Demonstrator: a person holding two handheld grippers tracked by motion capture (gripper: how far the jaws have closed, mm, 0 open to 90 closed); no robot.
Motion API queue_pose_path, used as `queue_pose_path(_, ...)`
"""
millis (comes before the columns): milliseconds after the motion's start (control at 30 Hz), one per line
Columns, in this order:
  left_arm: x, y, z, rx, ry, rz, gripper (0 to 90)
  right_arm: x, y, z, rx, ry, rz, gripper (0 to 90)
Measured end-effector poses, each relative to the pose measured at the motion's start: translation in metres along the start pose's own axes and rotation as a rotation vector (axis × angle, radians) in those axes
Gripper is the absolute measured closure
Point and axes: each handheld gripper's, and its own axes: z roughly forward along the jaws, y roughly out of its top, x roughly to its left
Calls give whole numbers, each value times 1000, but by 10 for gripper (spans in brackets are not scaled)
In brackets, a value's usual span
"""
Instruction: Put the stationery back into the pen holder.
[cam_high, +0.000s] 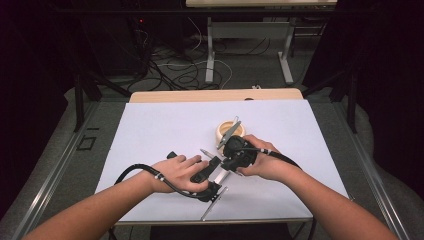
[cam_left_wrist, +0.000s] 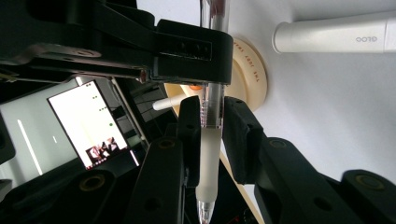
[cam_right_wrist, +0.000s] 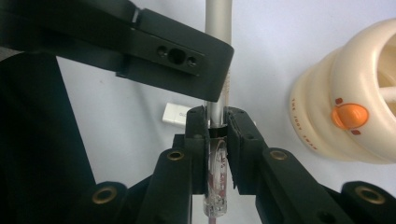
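Left gripper view has the left gripper (cam_left_wrist: 212, 126) clamped on a pen (cam_left_wrist: 210, 140), its jaws pressing the frosted white grip sleeve where it meets the clear ribbed barrel; the tip points down past the jaws. Right gripper view shows the right gripper (cam_right_wrist: 217, 135) clenched on the same pen (cam_right_wrist: 217, 158) at its clear end with red marks inside, the silver part rising beyond the jaws. High view sets both grippers close together, jaws nearly touching, over the white table (cam_high: 150, 135). A cream ribbed holder (cam_right_wrist: 345, 93) with an orange button stands just beyond them, to the right of the right gripper
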Motion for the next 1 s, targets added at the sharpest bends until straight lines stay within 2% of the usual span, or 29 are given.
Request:
queue_pose_path(67, 3, 0, -1, 2, 42, 25, 755, -1, 0, 0, 0, -5, 15, 799)
queue_pose_path(133, 2, 0, 0, 10, -25, 24, 744, -3, 0, 0, -2, -4, 27, 799)
queue_pose_path(167, 2, -1, 0, 7, -6, 20, 739, -3, 0, -1, -3, -7, 29, 799)
queue_pose_path(200, 1, -1, 0, 2, 36, 8, 734, -4, -1, -1, -8, -6, 32, 800)
queue_pose_path(233, 2, -1, -1, 2, 51, 13, 730, -4, 0, -1, -10, -9, 37, 799)
queue_pose_path(300, 3, -2, -1, 1, 57, 6, 724, -6, 0, -1, -9, -17, 51, 799)
queue_pose_path(333, 4, -2, -2, 1, 79, 3, 723, -7, 0, -1, -18, -21, 46, 800)
queue_pose_path(367, 5, -2, -2, 2, 73, 5, 719, -8, 0, -1, -19, -26, 66, 799)
queue_pose_path(433, 4, -3, -2, -4, 68, -30, 712, -10, 0, -2, -24, -41, 85, 799)
queue_pose_path(567, 2, -6, 0, 5, 50, -65, 695, -16, 1, -4, -46, -63, 128, 800)
queue_pose_path(633, 1, -7, 1, 8, 38, -79, 683, -17, 1, -6, -54, -73, 164, 800)
queue_pose_path(667, 2, -8, 1, 9, 17, -95, 678, -19, 1, -6, -65, -72, 158, 799)
queue_pose_path(733, 3, -9, 2, -10, 11, -128, 666, -20, 2, -7, -68, -79, 193, 799)
queue_pose_path(800, 6, -11, 2, -5, 2, -152, 657, -22, 2, -8, -79, -78, 210, 799)
queue_pose_path(833, 7, -12, 3, -1, -3, -167, 653, -24, 2, -7, -93, -82, 202, 799)
queue_pose_path(867, 8, -12, 3, 4, -5, -174, 648, -24, 2, -9, -88, -80, 225, 799)
queue_pose_path(900, 9, -13, 3, 0, -13, -190, 642, -26, 2, -9, -93, -76, 214, 799)
queue_pose_path(1000, 14, -15, 5, 6, -29, -226, 622, -28, 3, -9, -119, -87, 249, 799)
